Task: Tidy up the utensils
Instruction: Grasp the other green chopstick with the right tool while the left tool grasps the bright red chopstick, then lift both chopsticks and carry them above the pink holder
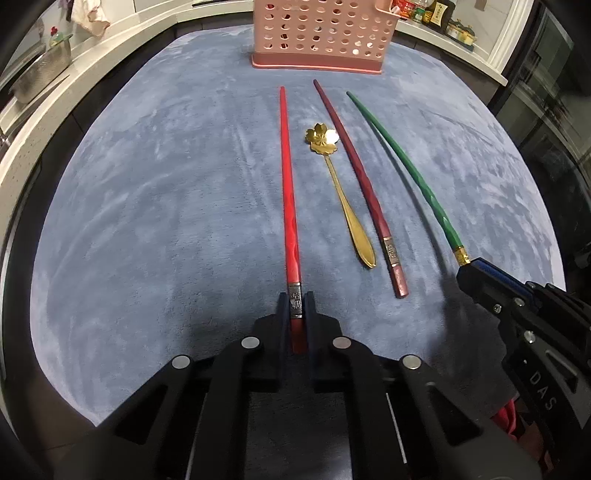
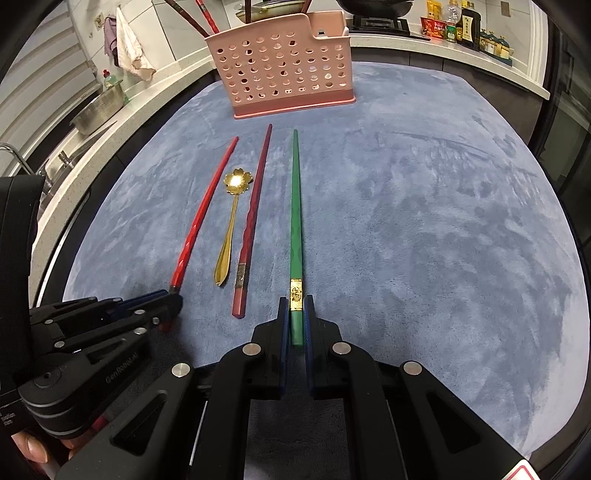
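Grasp step: left gripper (image 1: 296, 308) pinched the glossy red chopstick (image 1: 286, 184) and right gripper (image 2: 296, 314) the slim green chopstick (image 2: 295, 221) at their banded ends (both flat on the blue cloth), next likely lifting toward the perforated pink plastic holder (image 2: 284, 70).

A blue-grey cloth (image 2: 424, 221) covers the table, white counters (image 2: 122, 122) with bottles (image 2: 465, 24) around.
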A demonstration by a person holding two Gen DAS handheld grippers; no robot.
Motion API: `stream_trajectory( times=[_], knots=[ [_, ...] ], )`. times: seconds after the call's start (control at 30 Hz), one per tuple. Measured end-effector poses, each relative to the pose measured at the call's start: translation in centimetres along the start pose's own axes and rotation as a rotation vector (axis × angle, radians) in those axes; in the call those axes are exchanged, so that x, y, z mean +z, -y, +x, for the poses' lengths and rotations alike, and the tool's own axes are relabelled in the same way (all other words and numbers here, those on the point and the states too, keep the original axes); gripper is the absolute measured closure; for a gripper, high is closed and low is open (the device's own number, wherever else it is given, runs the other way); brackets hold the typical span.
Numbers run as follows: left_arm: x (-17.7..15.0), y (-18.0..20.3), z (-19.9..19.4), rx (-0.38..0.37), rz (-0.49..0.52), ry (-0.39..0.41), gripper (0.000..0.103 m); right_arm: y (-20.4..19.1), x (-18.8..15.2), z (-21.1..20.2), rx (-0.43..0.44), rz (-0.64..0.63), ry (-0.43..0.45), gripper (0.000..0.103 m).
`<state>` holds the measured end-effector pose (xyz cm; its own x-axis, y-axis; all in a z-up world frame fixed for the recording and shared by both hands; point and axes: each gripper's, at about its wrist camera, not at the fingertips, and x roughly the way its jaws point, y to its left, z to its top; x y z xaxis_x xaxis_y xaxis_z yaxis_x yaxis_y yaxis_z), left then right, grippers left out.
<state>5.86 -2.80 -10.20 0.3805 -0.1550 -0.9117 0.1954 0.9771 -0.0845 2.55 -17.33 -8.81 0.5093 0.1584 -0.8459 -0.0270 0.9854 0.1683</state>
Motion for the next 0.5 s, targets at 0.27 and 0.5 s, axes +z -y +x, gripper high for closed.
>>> stream_trajectory(
  times=[0.27, 0.5],
  knots=[
    [0.6, -1.1, -2.2, 0.030, -0.018, 0.071, 0.096, 0.2, 0.4, -0.8, 0.011, 0.017, 0.023, 0.096],
    [1.8, -2.3, -5.0, 0.048, -0.042, 0.151, 0.096, 0.2, 1.8, -3.1, -0.009, 0.005, 0.091, 0.096]
  ],
)
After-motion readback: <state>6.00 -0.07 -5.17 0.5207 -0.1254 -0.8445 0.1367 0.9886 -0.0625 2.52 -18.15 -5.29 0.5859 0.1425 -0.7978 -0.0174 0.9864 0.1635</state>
